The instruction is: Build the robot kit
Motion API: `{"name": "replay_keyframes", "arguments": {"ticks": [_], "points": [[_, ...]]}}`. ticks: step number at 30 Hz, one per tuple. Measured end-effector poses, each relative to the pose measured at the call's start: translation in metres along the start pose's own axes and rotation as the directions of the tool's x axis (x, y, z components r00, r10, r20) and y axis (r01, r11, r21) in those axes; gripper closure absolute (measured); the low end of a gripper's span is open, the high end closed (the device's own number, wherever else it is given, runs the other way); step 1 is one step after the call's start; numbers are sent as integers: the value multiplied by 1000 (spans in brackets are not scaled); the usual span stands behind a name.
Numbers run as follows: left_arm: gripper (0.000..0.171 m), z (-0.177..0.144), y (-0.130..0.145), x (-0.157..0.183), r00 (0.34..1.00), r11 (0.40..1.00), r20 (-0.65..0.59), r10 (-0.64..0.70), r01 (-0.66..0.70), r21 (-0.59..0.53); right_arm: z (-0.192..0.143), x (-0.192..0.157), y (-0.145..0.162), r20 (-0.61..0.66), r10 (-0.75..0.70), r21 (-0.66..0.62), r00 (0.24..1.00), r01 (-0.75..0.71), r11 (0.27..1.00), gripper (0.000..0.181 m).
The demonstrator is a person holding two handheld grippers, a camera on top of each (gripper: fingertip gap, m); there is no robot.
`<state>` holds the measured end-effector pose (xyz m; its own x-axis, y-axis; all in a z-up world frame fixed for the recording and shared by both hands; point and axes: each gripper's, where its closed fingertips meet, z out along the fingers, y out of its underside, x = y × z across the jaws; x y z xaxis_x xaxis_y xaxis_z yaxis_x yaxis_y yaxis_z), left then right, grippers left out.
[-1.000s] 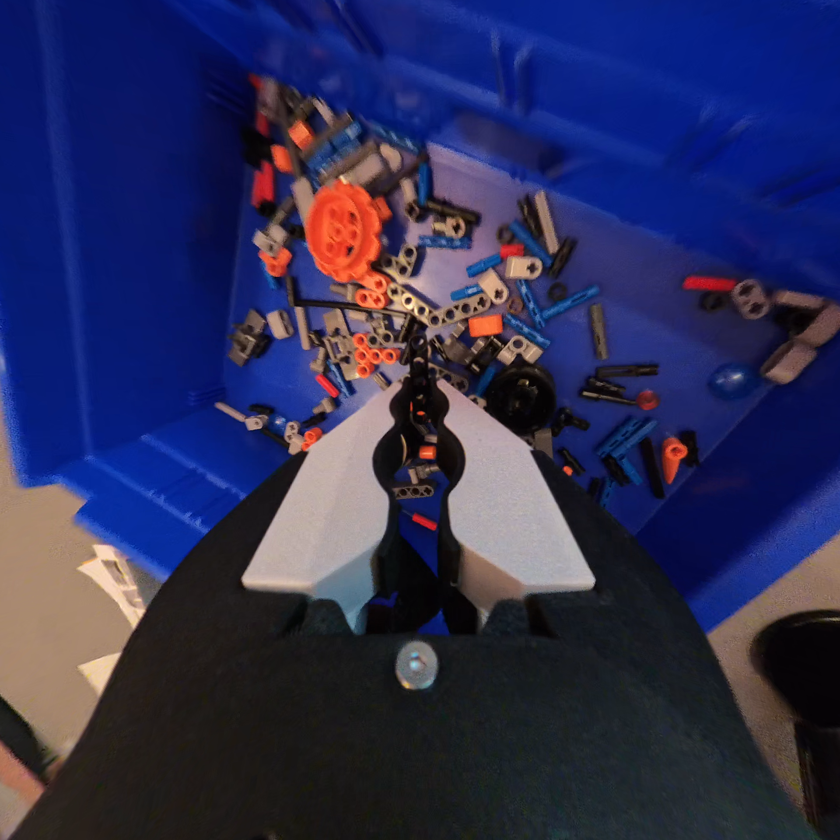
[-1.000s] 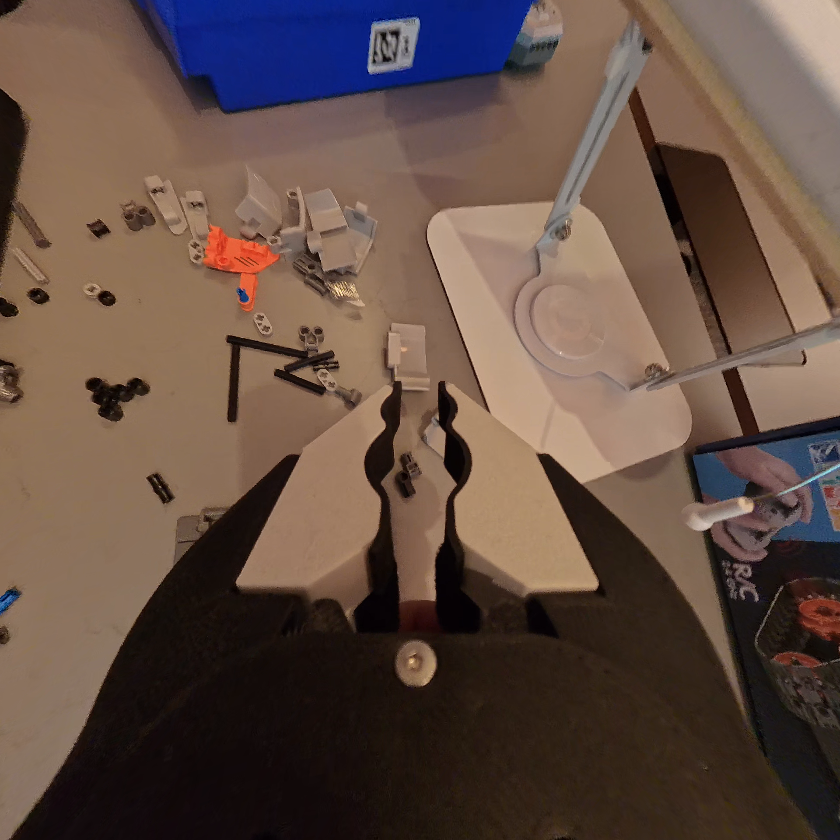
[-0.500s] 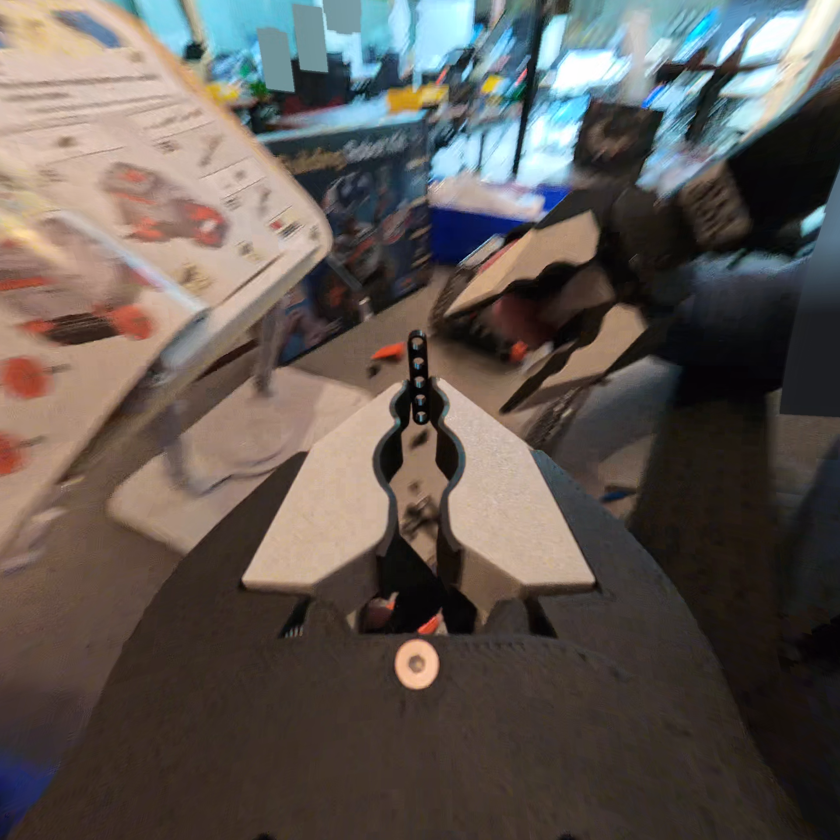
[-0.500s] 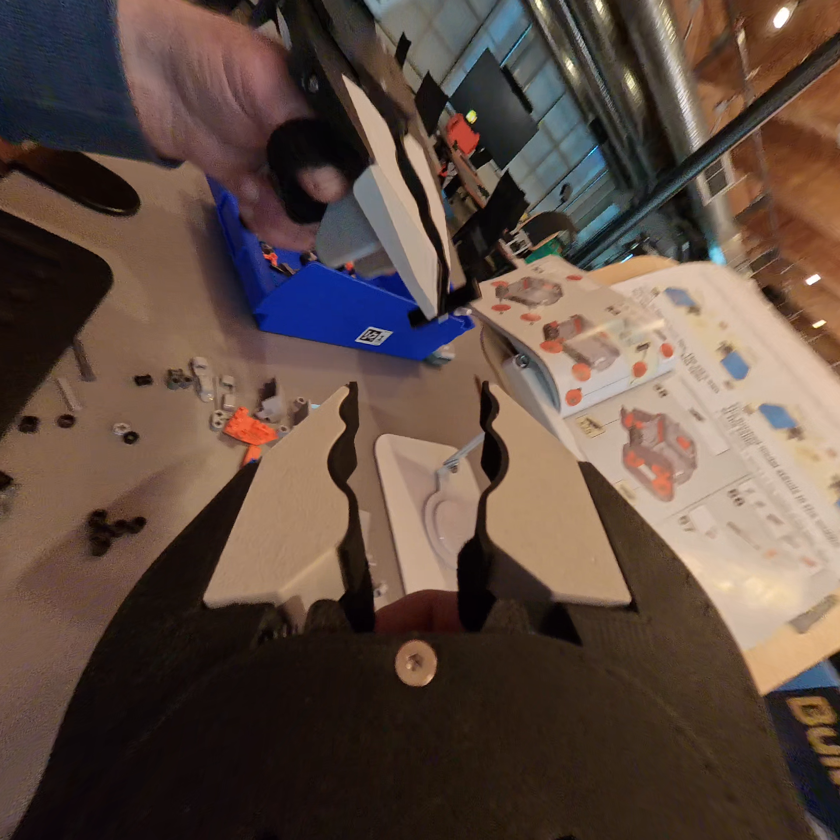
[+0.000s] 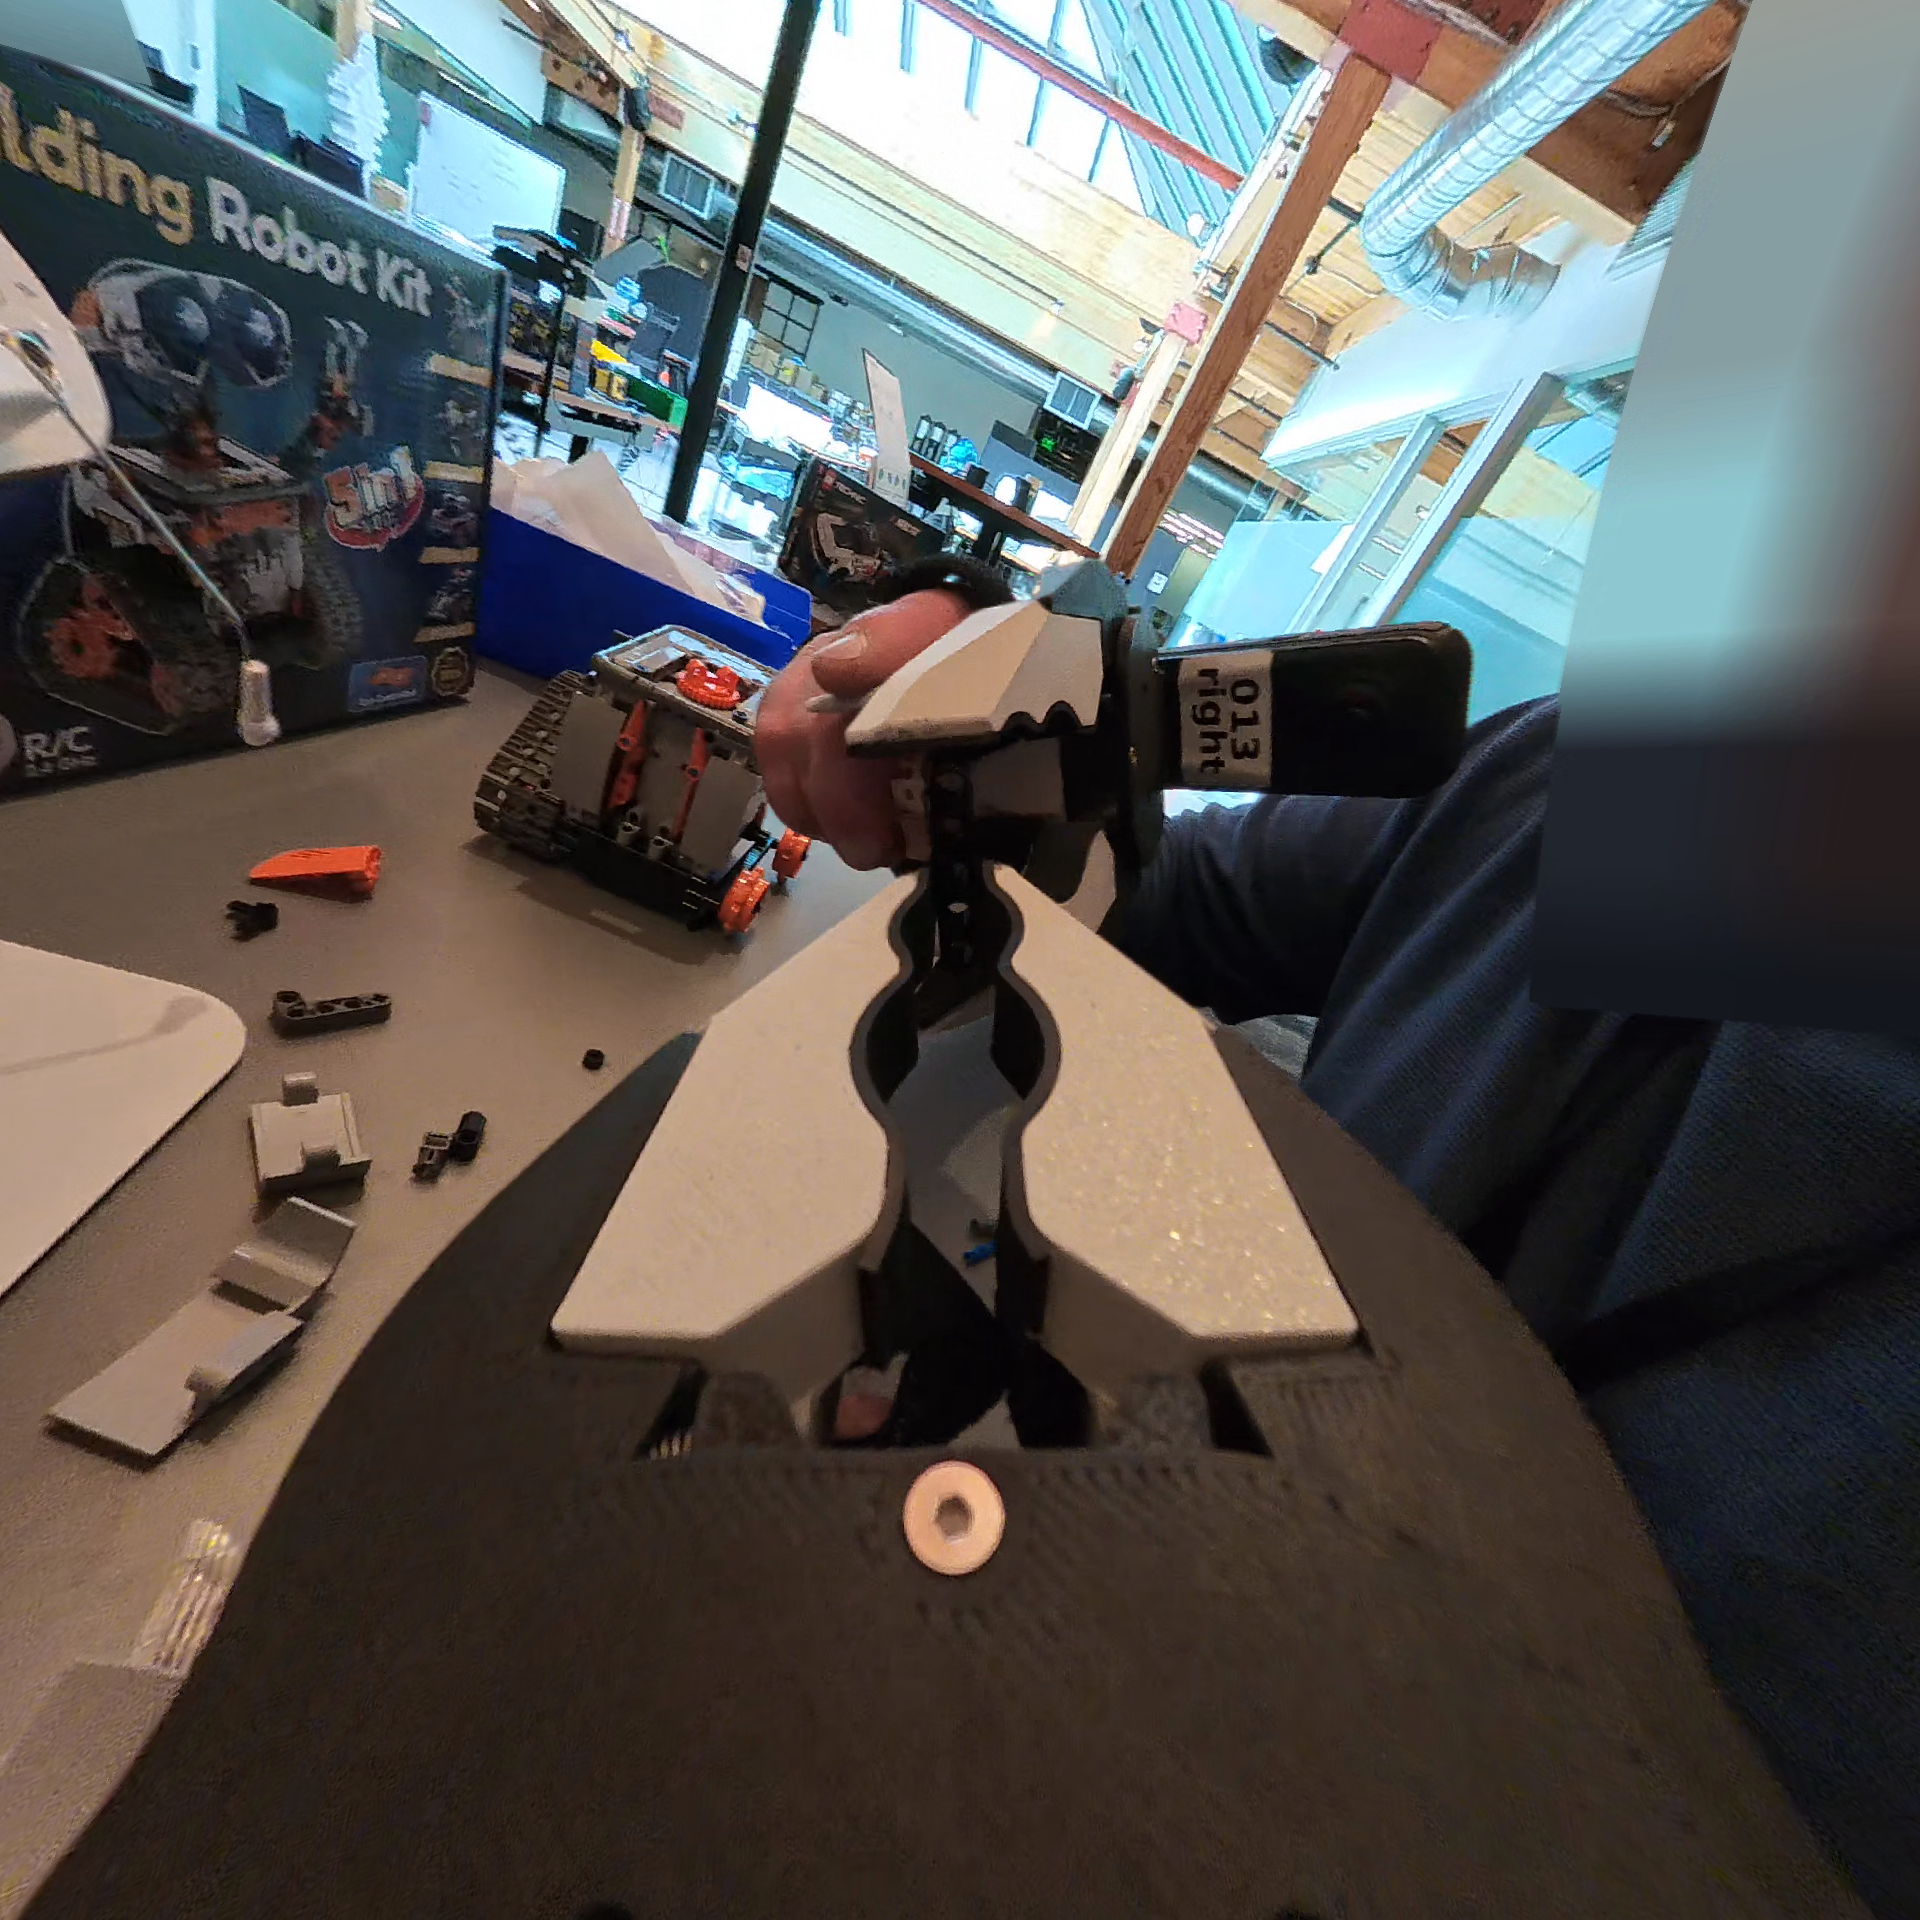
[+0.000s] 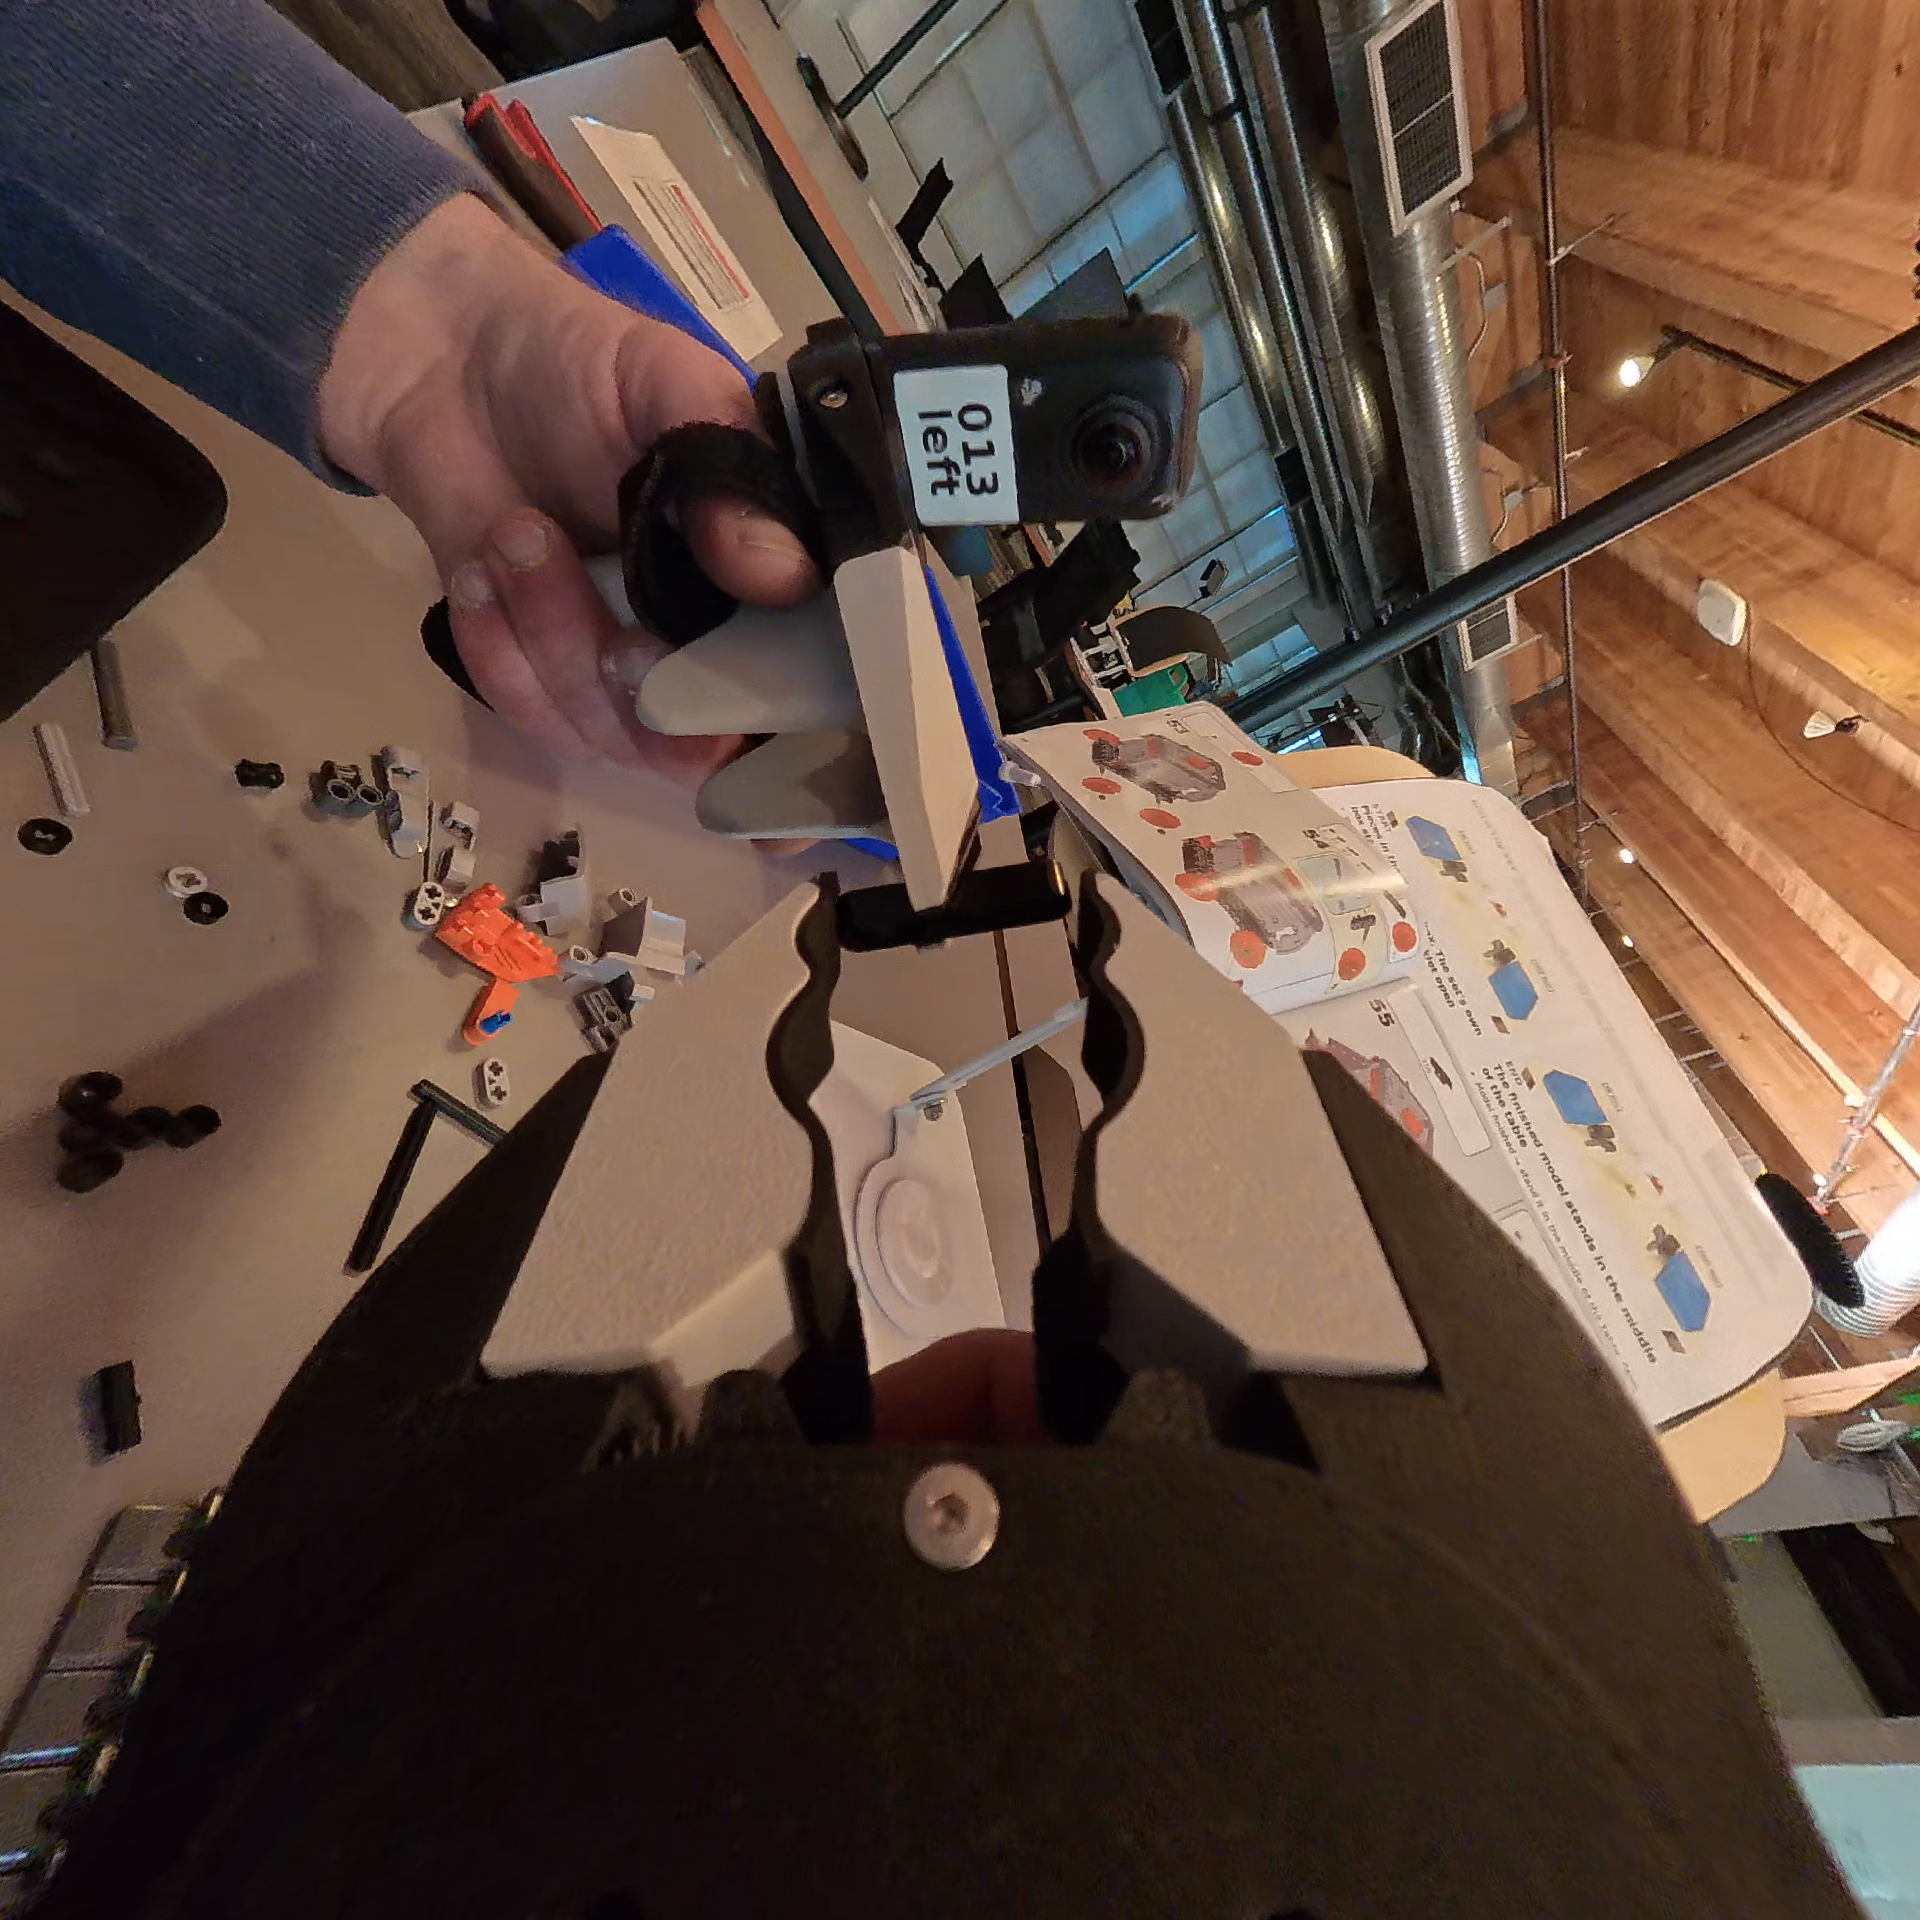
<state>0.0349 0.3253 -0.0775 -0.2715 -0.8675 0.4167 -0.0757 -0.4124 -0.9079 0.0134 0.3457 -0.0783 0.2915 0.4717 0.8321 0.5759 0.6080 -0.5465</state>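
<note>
Across the grey counter (image 5: 436, 966) we see the biggest things first: a dark printed kit box (image 5: 239, 447) standing at ten o'clock in the left wrist view, with a blue bin (image 5: 613, 613) just beside it toward the middle. An open instruction booklet (image 6: 1455, 997) rests tilted on a white stand (image 6: 914, 1195) at three o'clock in the right wrist view. A part-built tracked vehicle (image 5: 644, 769), grey and black with orange wheels, sits on the counter at eleven o'clock in the left wrist view.

We hold the left gripper (image 5: 954, 894) with its jaws pressed together on a black holed beam (image 5: 951, 831), which sticks out past the tips. The right gripper (image 6: 948, 925) faces it, jaws spread wide, and the beam (image 6: 951, 909) lies crosswise between its tips; its left end touches the left tip, while the right end looks just short of the other. In the left wrist view the right gripper (image 5: 940, 774) sits at the beam's far end, held by our right hand (image 5: 831, 748); our left hand (image 6: 540, 540) grips the other tool at eleven o'clock.

Smaller pieces are scattered about: grey panels (image 5: 208, 1340) at eight o'clock, an orange wedge (image 5: 317, 864), a black angled beam (image 5: 330, 1008), and, in the right wrist view, an orange plate (image 6: 494, 940) among grey bits, with black rings (image 6: 120, 1127) at nine o'clock.
</note>
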Motion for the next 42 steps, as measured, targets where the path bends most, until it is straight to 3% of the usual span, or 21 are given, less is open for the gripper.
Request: {"name": "replay_keyframes", "arguments": {"ticks": [5,11,14,17,19,21,24,27,33,36,42], "points": [[165,0,7,4,999,999,-41,-17,16,-29,-1,-8,-3,22,-68,10,997,68,998,139],[164,0,8,-1,998,999,-31,-53,53,0,-1,-10,3,67,-36,-20,997,38,999,140],[146,-6,4,-13,996,999,80,-33,33,7,-2,-8,10,87,-7,-51,996,12,999,140],[144,-24,0,-22,956,992,269,114,-97,-74,-3,-14,29,178,86,-138,980,-62,989,139],[145,-42,0,-25,909,976,367,198,-150,-155,-5,-26,48,268,179,-241,947,-114,964,139],[148,-56,-7,-17,889,970,395,232,-181,-163,-12,-46,67,375,275,-349,885,-139,927,140],[151,-73,-10,-5,862,957,422,281,-219,-190,-25,-83,80,530,368,-429,764,-133,894,140],[151,-91,-5,-9,786,929,505,356,-237,-285,-32,-113,92,599,436,-508,672,-102,855,140],[152,-116,10,-15,673,877,582,455,-225,-425,-30,-148,106,606,564,-608,561,-129,783,140],[151,-122,23,-19,657,858,587,473,-193,-476,-29,-153,106,596,610,-628,522,-169,759,140],[150,-136,37,-25,615,827,605,506,-145,-543,-28,-154,106,590,615,-635,524,-169,753,131]]}}
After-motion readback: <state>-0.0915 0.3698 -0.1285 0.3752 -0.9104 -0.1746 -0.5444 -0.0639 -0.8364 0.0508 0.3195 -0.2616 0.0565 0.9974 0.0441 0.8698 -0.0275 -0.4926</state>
